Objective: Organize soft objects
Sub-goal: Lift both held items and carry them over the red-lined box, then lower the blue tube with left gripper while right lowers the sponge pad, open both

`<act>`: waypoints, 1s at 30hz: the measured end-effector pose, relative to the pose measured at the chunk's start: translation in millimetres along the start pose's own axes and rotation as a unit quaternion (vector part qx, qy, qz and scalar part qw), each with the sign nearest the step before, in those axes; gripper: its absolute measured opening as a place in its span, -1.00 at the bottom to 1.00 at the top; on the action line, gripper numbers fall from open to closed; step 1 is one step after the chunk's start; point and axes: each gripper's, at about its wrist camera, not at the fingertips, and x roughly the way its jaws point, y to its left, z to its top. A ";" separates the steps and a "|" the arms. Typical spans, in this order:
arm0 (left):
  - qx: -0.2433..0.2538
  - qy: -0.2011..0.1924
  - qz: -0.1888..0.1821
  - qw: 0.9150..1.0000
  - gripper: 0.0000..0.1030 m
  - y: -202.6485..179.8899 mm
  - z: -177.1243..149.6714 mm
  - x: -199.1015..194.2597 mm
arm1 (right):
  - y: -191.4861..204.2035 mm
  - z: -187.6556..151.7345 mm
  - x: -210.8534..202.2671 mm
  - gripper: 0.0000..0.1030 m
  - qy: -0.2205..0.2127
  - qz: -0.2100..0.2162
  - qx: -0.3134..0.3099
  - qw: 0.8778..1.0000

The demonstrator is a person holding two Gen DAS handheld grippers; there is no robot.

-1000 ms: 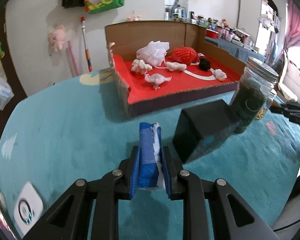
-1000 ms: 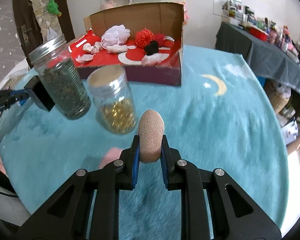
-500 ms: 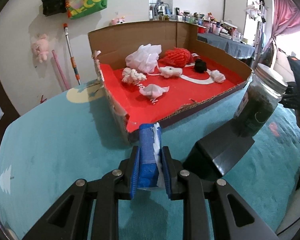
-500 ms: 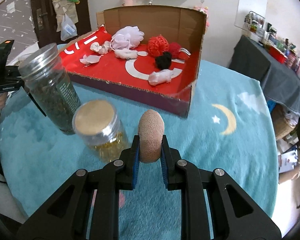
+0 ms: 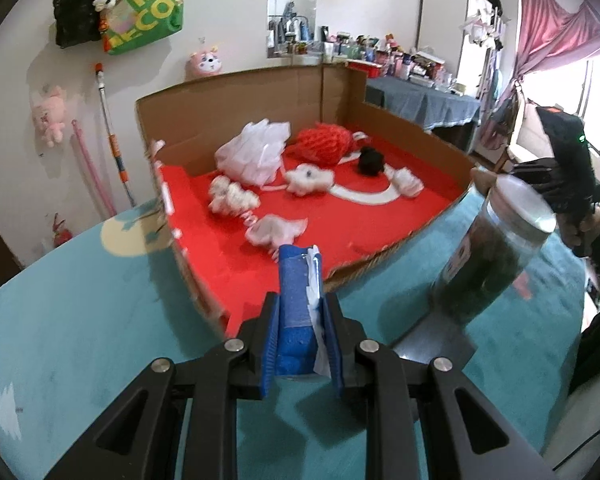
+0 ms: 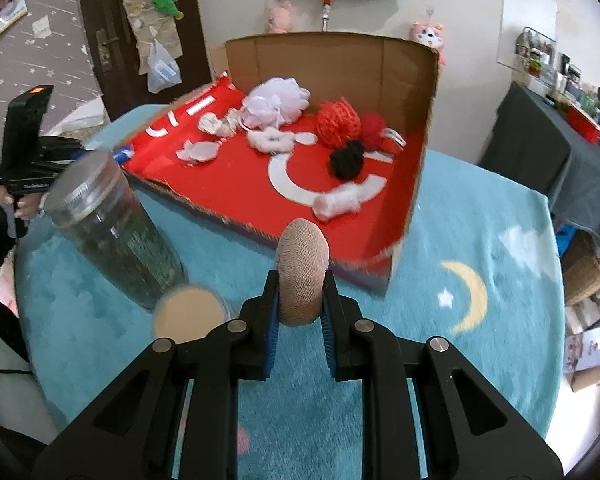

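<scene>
In my left gripper [image 5: 302, 334] I had a blue sponge-like block with a white wrapper edge [image 5: 298, 312] clamped tight between the pads, standing at the bottom centre of the left wrist view, just over the near corner of the red-lined cardboard box [image 5: 236, 248]. My right gripper [image 6: 300, 314] was squeezed shut on a tan rounded pad [image 6: 302, 268], low in the centre of its view, just short of the box's near wall [image 6: 260, 232].

My worry was the glass jar of dark dried leaves [image 6: 116, 232]: it stood close beside my right tongs at the left of that view, with a second jar's tan lid [image 6: 189, 316] almost under my fingers, and a careless swing could have knocked either over. The box's torn front edge might also have snagged a piece if I let go too low. The things already inside, a white mesh puff [image 5: 256, 152], a red mesh ball [image 5: 324, 142] and a black one [image 5: 371, 161], were light enough to be pushed about.

I could not tell what the blue block really was, and motion blur softened the jars. The second jar's body was hidden below its lid.
</scene>
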 end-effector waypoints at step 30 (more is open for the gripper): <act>0.025 0.163 -0.017 0.986 -0.55 -45.3 107.4 143.8 | 4.0 108.8 132.7 -0.63 0.143 0.029 -0.001 0.989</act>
